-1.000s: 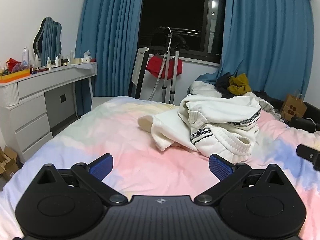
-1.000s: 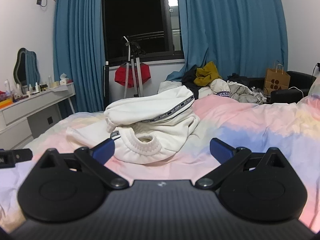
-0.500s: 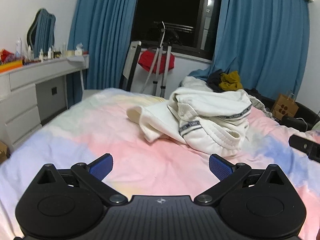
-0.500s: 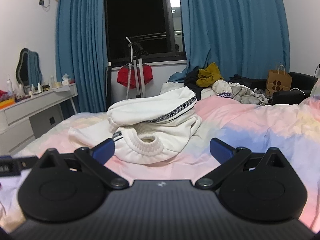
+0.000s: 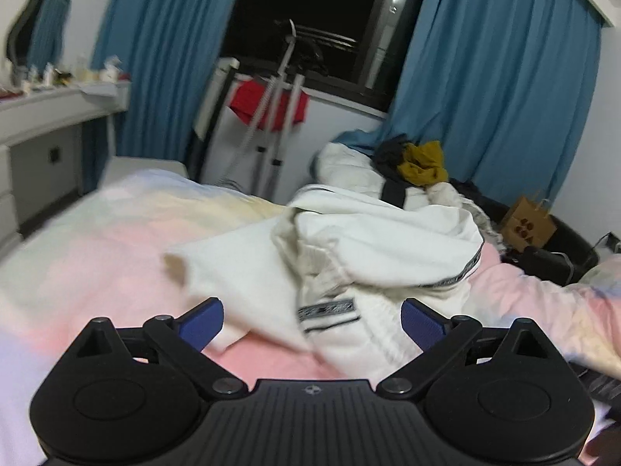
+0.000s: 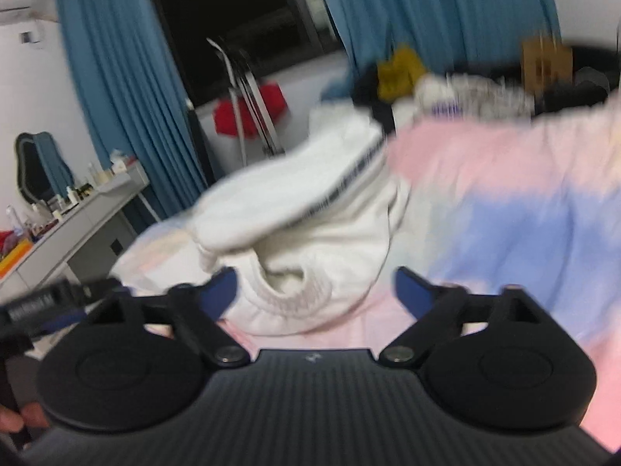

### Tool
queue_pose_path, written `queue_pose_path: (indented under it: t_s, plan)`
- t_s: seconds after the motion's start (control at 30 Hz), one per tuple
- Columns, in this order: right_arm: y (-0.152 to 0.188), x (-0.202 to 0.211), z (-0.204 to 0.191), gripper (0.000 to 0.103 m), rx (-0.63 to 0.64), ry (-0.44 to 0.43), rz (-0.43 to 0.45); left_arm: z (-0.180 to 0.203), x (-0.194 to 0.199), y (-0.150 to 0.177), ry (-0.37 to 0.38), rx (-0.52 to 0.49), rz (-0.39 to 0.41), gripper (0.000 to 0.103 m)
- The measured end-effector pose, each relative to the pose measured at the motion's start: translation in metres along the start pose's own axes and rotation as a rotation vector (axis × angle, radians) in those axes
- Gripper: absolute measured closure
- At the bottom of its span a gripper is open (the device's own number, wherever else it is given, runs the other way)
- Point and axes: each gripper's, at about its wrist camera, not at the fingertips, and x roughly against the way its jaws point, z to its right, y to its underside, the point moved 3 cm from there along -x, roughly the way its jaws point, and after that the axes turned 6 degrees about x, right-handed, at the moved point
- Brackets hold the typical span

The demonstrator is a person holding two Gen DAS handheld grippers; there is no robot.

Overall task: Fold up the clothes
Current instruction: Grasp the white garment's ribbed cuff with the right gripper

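Far off to the left of our left gripper we see a white dresser cluttered with small bottles, and beyond it blue curtains frame a dark window. Straight ahead of the tool, past the bed, a metal stand carries something red. Our left gripper has its blue pads spread wide, with nothing pinched; a crumpled white sweatshirt lies on the pastel bedspread just in front of the fingertips, its lower folds showing in the gap between the jaws without our being able to tell whether either pad touches it. A dark striped band runs along the garment's edge. Behind it and to the right sits a heap of other clothes, a mustard piece on top, and further right a brown paper bag. From the right gripper the view is blurred. At its far left the other tool's black finger pokes in, and a bit of a hand shows at the lower left edge. The right gripper's jaws have just been closing but stand apart, gripping nothing; the sweatshirt's ribbed opening sits right ahead between the two pads. To the right of the tool the bedspread runs on in pink and blue.
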Motion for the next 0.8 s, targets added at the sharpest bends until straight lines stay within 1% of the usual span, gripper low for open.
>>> queue_pose_path:
  t_s: [0.03,0.07,0.1,0.13,0.17,0.23,0.27,0.3,0.37,0.4,0.5,0.53,0.57,0.67,0.73,0.8]
  plan:
    - [0.002,-0.016,0.004,0.028,-0.020,-0.004,-0.028,0.001,-0.015,-0.001,-0.002,-0.013,-0.006,0.004]
    - [0.006,-0.031,0.008,0.032,-0.045,-0.017,-0.049,0.002,-0.031,-0.001,-0.004,-0.025,-0.011,0.005]
    - [0.009,-0.043,0.011,0.033,-0.068,-0.032,-0.055,0.001,-0.044,0.000,-0.012,-0.036,-0.015,0.006]
    - [0.013,-0.053,0.013,0.034,-0.082,-0.043,-0.048,-0.001,-0.055,0.002,-0.015,-0.041,-0.020,0.006]
    - [0.016,-0.063,0.015,0.038,-0.094,-0.052,-0.038,-0.004,-0.064,0.006,-0.011,-0.047,-0.024,0.006]
    - [0.018,-0.073,0.015,0.041,-0.110,-0.092,0.001,-0.010,-0.076,0.012,0.000,-0.064,-0.023,0.006]
    - [0.018,-0.078,0.013,0.043,-0.097,-0.102,0.015,-0.014,-0.080,0.017,0.005,-0.077,-0.025,0.006]
    - [0.019,-0.087,0.010,0.046,-0.076,-0.102,0.003,-0.017,-0.082,0.021,0.008,-0.088,-0.029,0.006]
    - [0.022,-0.102,0.007,0.062,-0.073,-0.113,-0.051,-0.025,-0.084,0.030,0.001,-0.095,-0.038,0.005]
    - [0.025,-0.109,0.006,0.063,-0.083,-0.118,-0.069,-0.030,-0.083,0.034,0.000,-0.088,-0.041,0.005]
    - [0.028,-0.119,0.004,0.070,-0.060,-0.089,-0.037,-0.042,-0.074,0.047,0.010,-0.059,-0.056,0.005]
    - [0.029,-0.121,0.004,0.077,-0.059,-0.078,-0.039,-0.044,-0.070,0.052,0.009,-0.049,-0.062,0.005]
    - [0.029,-0.123,0.004,0.077,-0.062,-0.069,-0.045,-0.047,-0.064,0.055,0.007,-0.043,-0.060,0.005]
    - [0.028,-0.120,0.009,0.079,-0.086,-0.081,-0.038,-0.056,-0.046,0.062,0.002,-0.018,-0.055,0.005]
    - [0.026,-0.111,0.007,0.080,-0.073,-0.081,-0.021,-0.060,-0.031,0.065,0.002,0.020,-0.059,0.005]
    - [0.024,-0.100,0.002,0.082,-0.044,-0.085,-0.002,-0.063,-0.010,0.068,-0.001,0.031,-0.043,0.005]
